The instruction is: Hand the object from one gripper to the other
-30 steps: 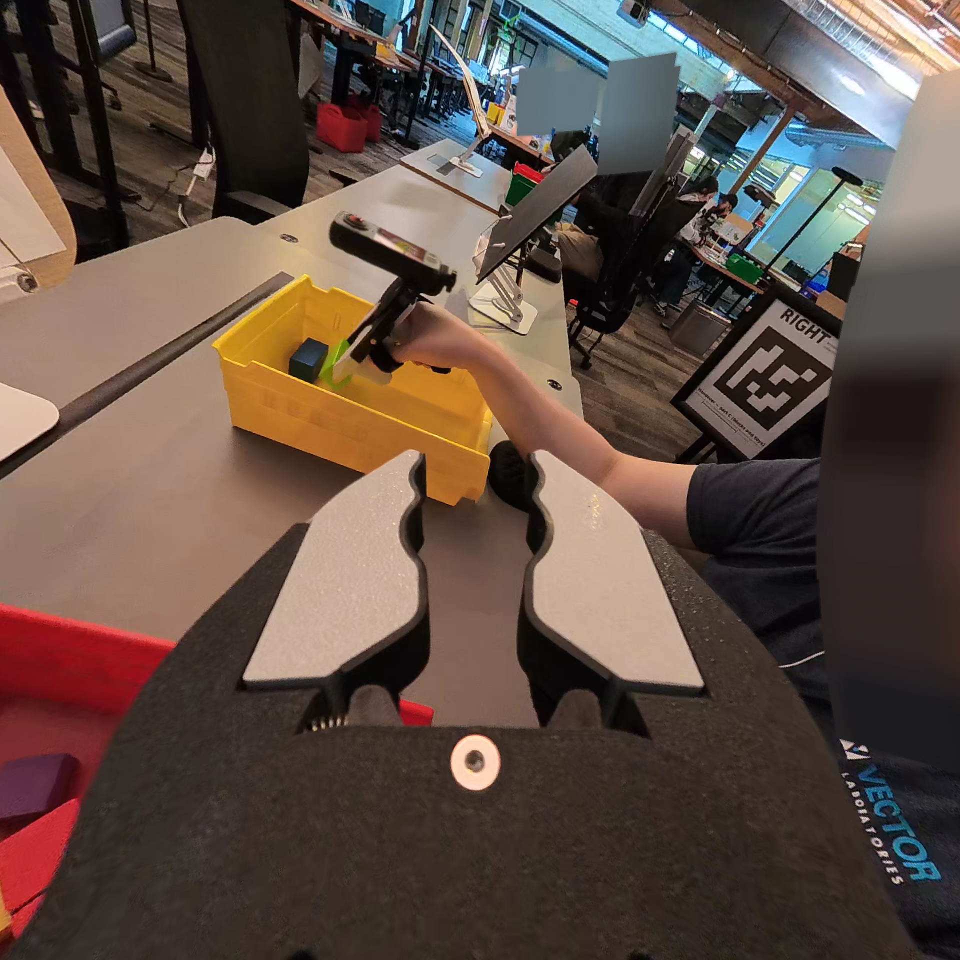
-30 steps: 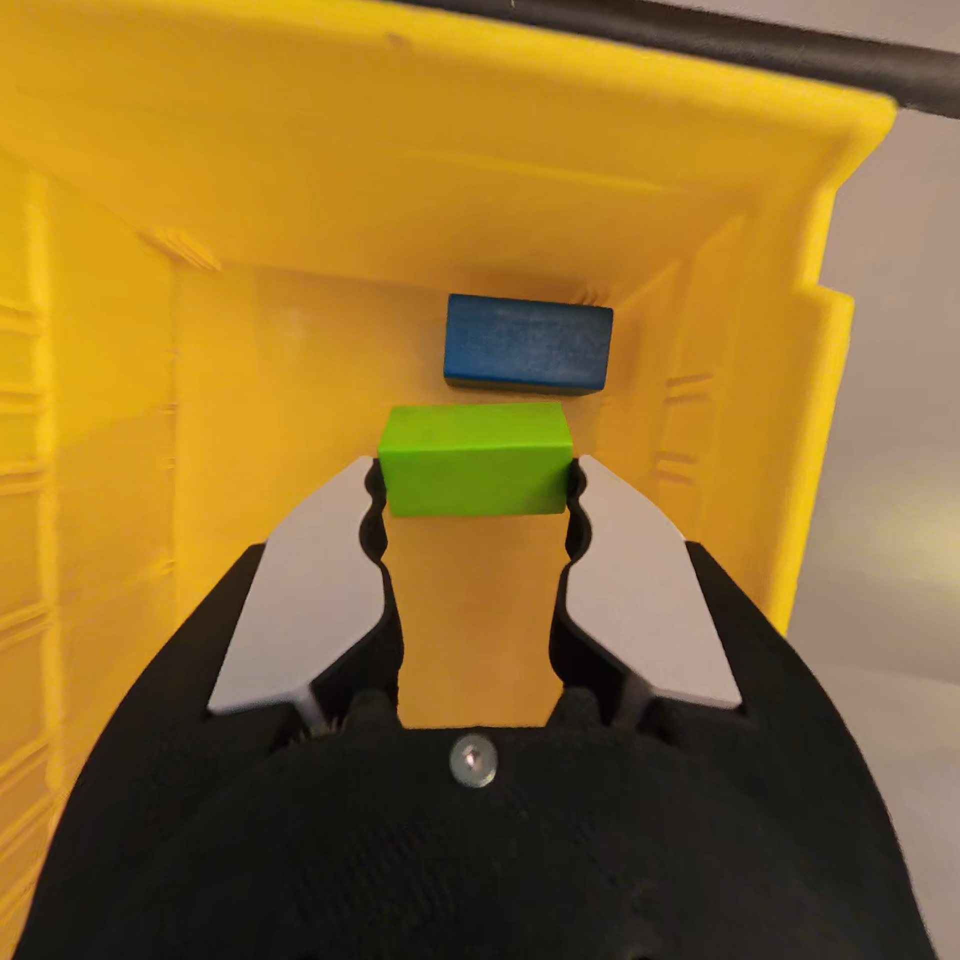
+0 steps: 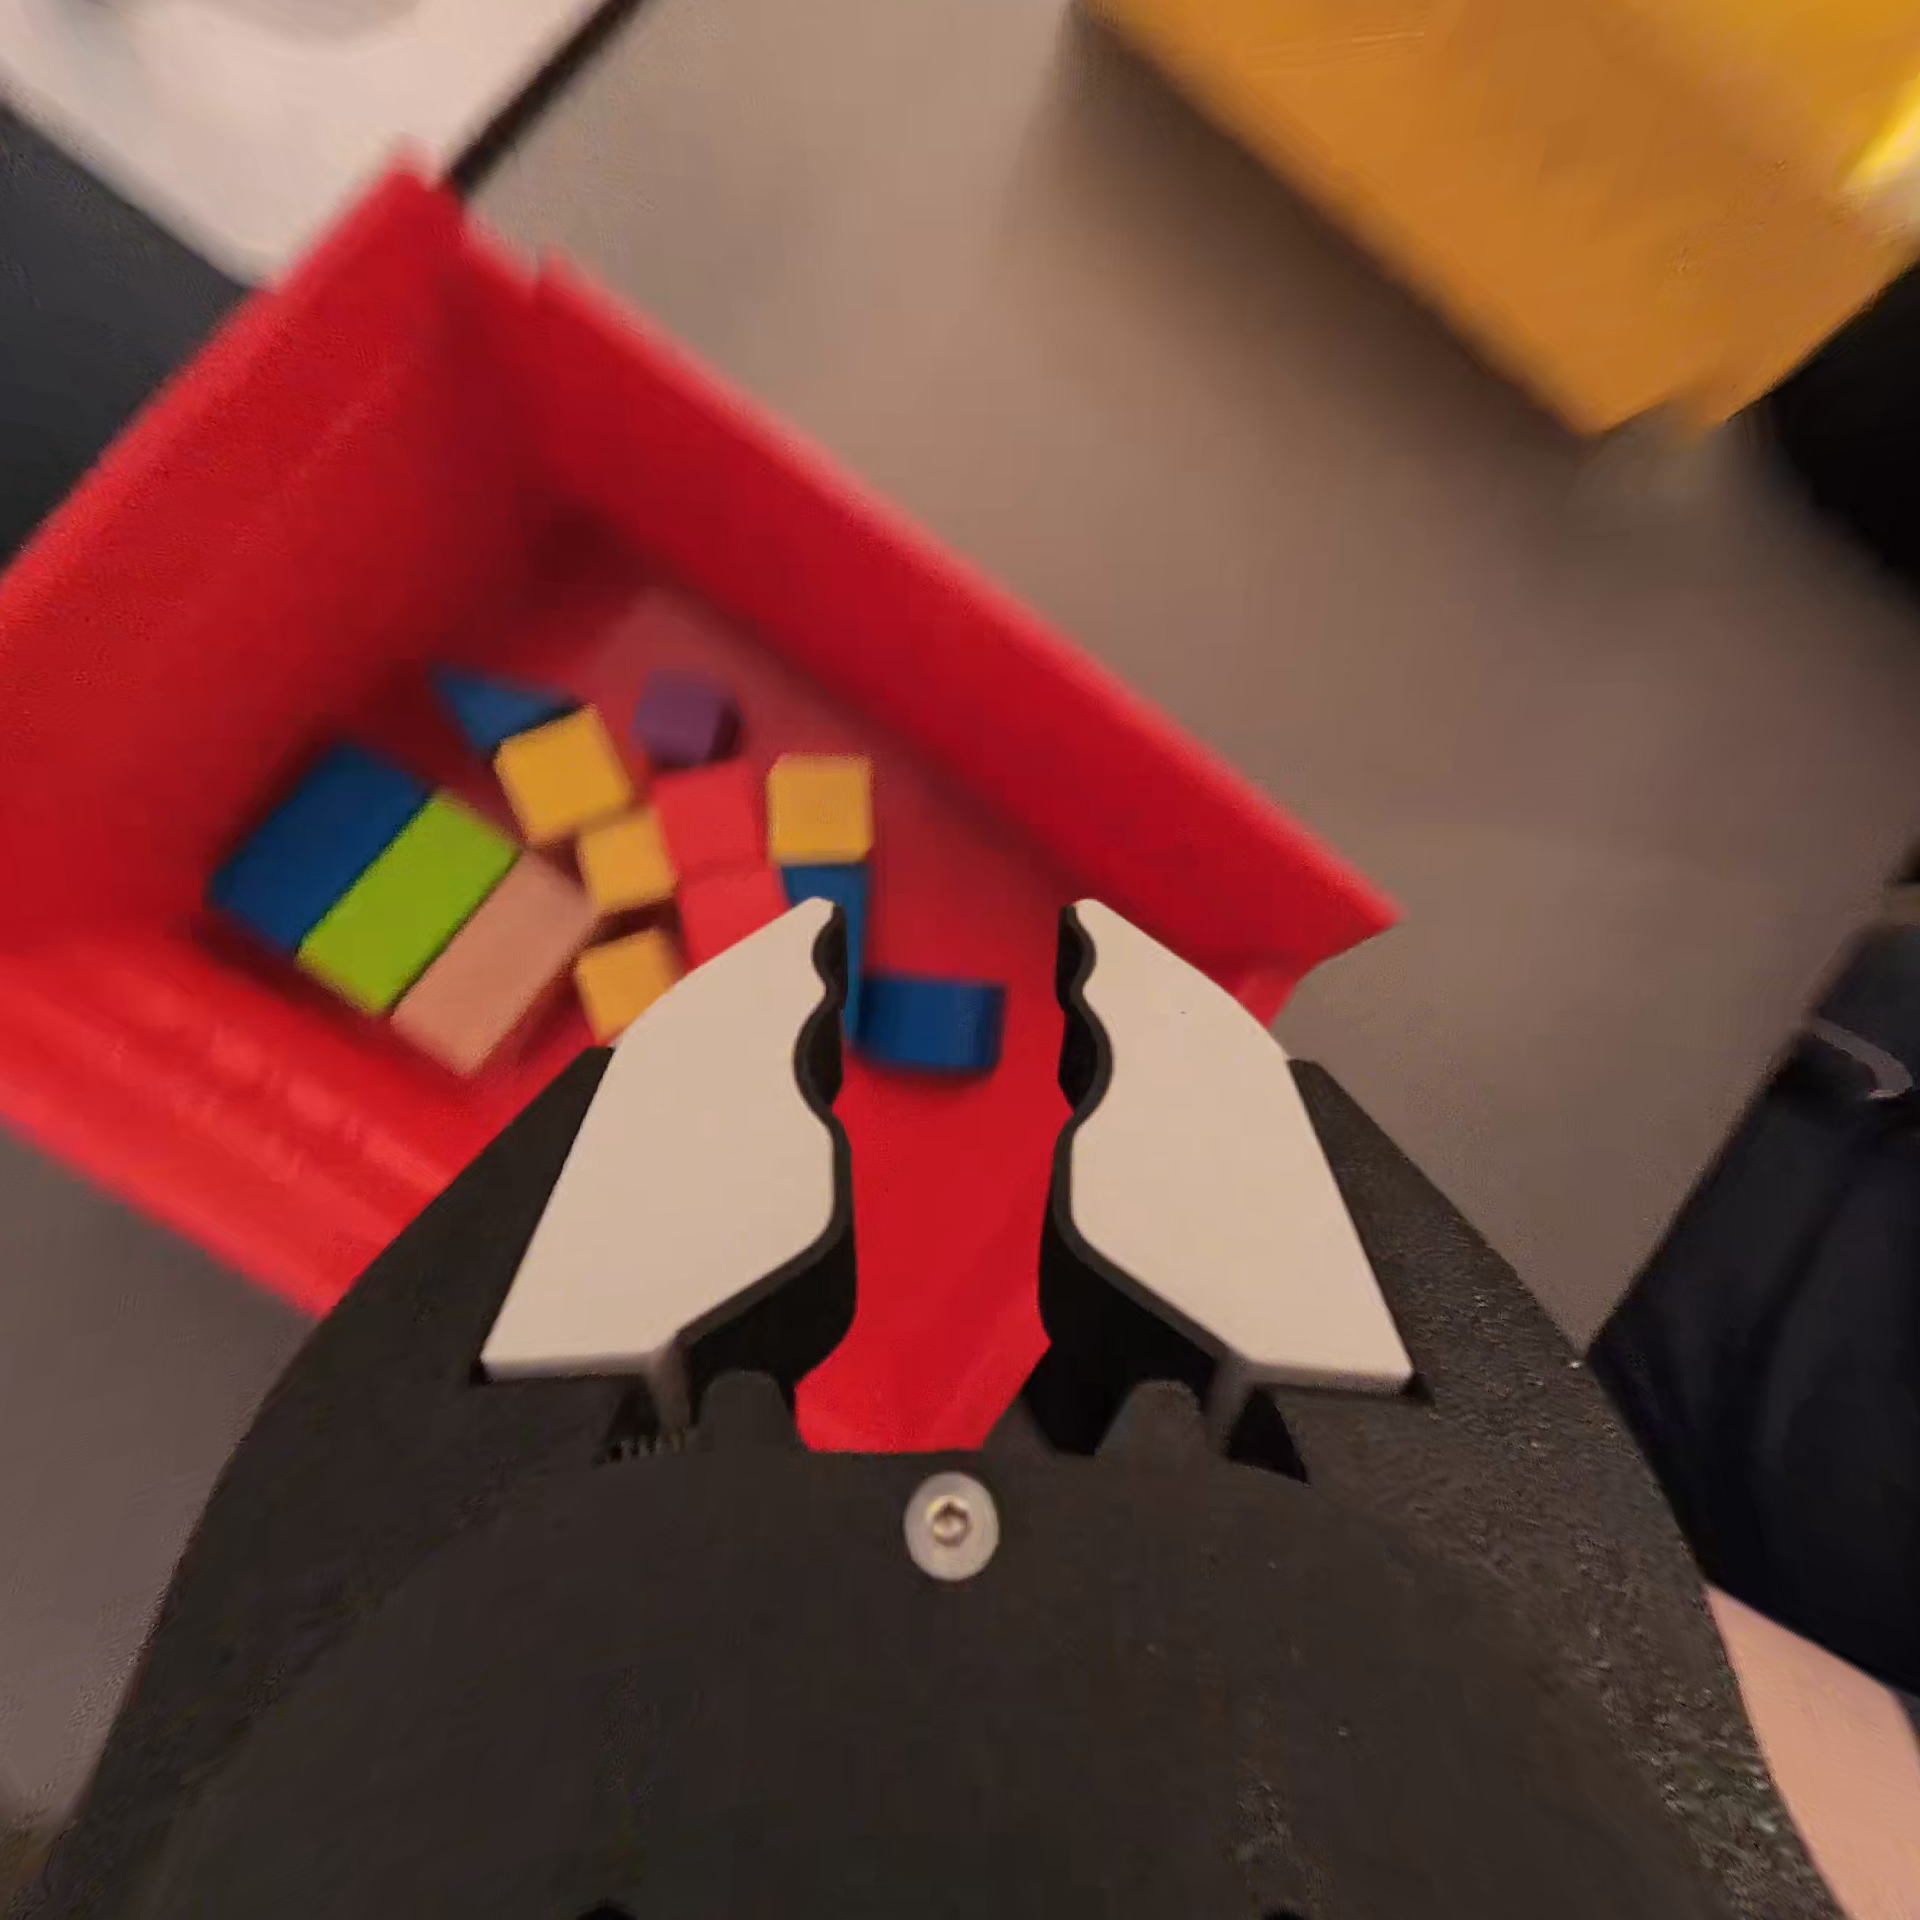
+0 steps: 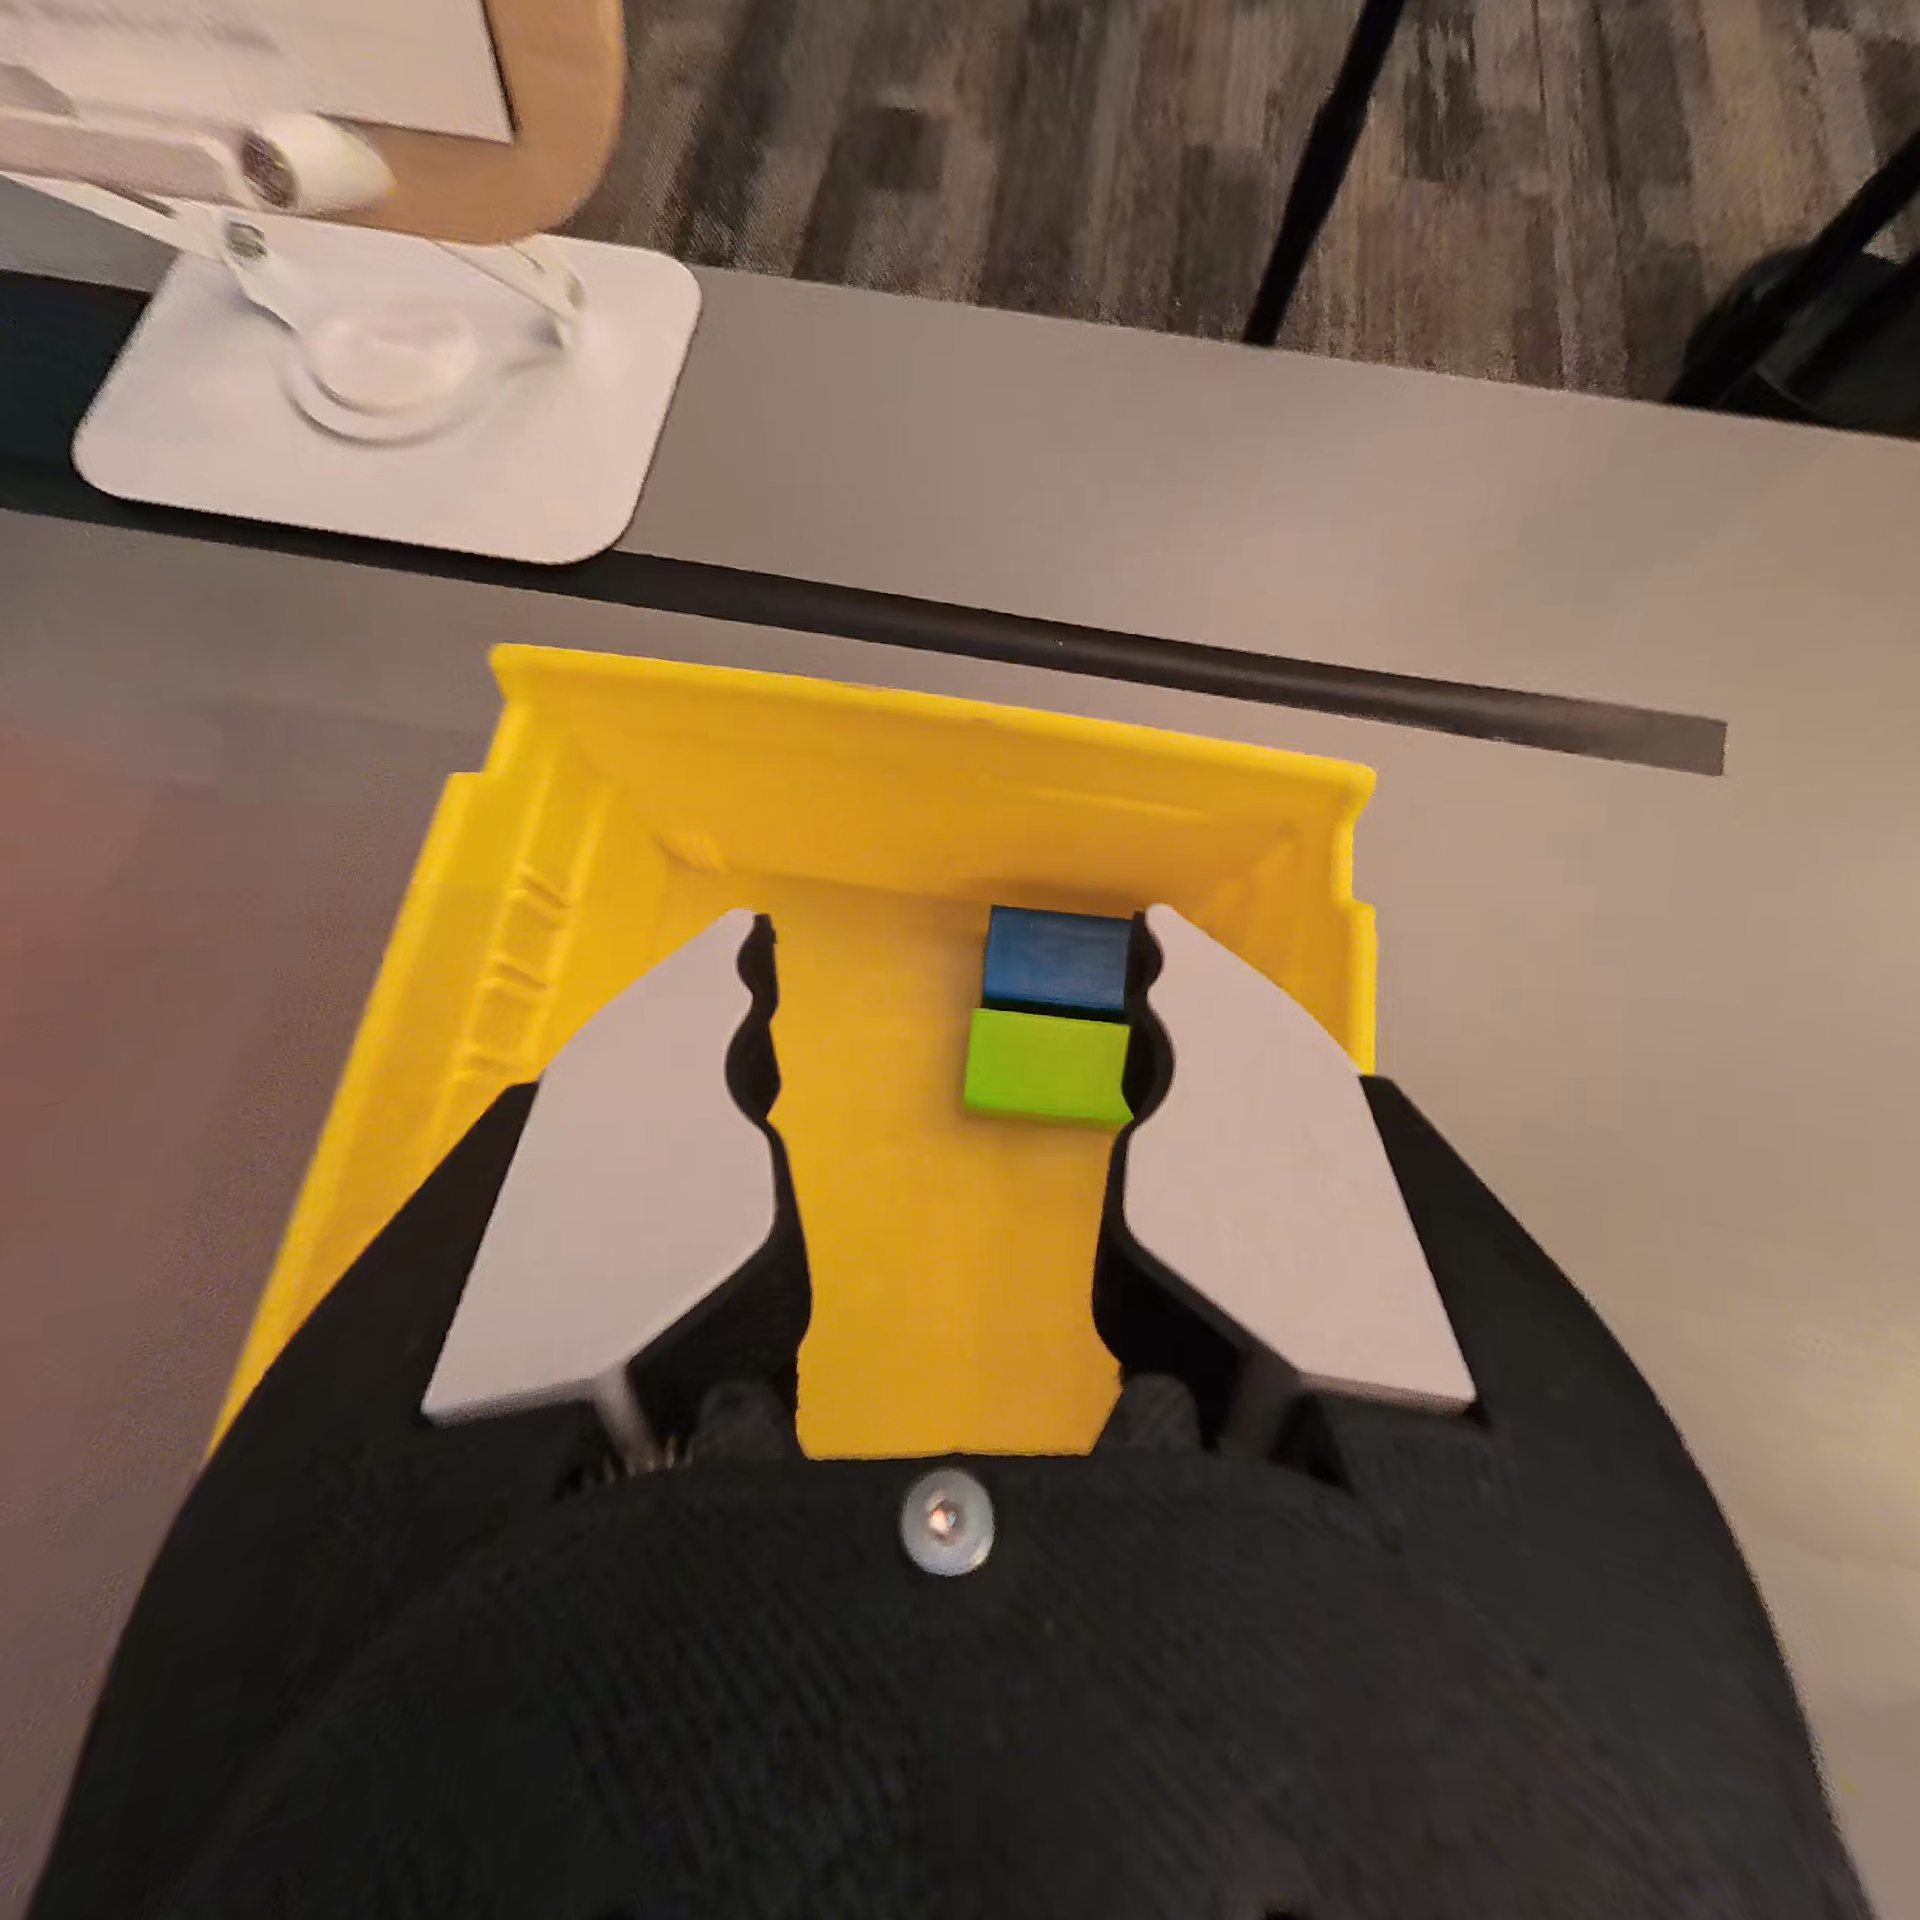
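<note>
In the right wrist view a green block (image 4: 1044,1068) lies on the floor of the yellow bin (image 4: 914,748), touching a blue block (image 4: 1057,962) behind it. My right gripper (image 4: 951,925) is open and empty above the bin, with both blocks just inside its right finger. In the left wrist view my left gripper (image 3: 945,920) is open and empty above the red bin (image 3: 935,644). That bin holds several coloured blocks, among them a blue block (image 3: 925,1023) between the fingertips, yellow cubes (image 3: 821,805) and a green block (image 3: 405,904). This view is blurred.
The yellow bin's corner (image 3: 1558,187) shows at the top right of the left wrist view. A white stand base (image 4: 395,405) sits at the back left of the grey table (image 4: 1558,582). A black strip (image 4: 1247,665) runs behind the yellow bin. A dark sleeve (image 3: 1787,1403) is at the right.
My right gripper has let go of the green block, opened and risen above the yellow bin. My left gripper has swung down over the red bin and opened wider.
</note>
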The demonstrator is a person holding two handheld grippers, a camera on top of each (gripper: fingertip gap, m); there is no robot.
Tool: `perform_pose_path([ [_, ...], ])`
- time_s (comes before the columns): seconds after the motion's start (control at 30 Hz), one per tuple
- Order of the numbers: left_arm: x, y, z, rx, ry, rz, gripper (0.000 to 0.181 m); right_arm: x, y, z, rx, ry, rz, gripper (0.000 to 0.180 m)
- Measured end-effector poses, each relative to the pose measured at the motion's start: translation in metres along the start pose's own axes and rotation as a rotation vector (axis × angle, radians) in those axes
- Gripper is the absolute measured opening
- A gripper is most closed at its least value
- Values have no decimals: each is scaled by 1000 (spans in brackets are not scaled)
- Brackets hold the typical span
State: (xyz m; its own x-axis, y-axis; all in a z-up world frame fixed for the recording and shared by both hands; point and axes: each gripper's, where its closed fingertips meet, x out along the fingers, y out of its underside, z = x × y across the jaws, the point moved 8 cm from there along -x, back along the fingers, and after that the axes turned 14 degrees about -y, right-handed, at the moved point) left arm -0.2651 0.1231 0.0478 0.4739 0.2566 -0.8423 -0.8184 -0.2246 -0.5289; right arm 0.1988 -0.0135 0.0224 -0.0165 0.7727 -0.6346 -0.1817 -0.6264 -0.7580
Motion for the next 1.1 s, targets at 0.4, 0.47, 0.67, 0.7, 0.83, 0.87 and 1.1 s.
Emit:
perform_pose_path([
  [0.4,76,29,9,36,-90,441,31,-5,3,-3,14,-52,29,66],
  [0.47,86,31,8,46,-88,482,32,-5,3,-2,12,-53,34,66],
  [0.67,109,34,7,87,-118,567,30,-5,4,-2,-1,-57,51,66],
  [0.7,110,34,7,98,-127,563,26,-5,4,-2,-2,-57,53,66],
  [0.83,111,33,7,109,-128,552,24,-6,5,-2,-4,-61,57,66],
  [0.87,111,35,7,106,-132,567,24,-6,5,-2,-4,-61,59,66],
  [1.1,116,37,6,96,-119,592,21,-5,7,-4,-6,-61,74,66],
])
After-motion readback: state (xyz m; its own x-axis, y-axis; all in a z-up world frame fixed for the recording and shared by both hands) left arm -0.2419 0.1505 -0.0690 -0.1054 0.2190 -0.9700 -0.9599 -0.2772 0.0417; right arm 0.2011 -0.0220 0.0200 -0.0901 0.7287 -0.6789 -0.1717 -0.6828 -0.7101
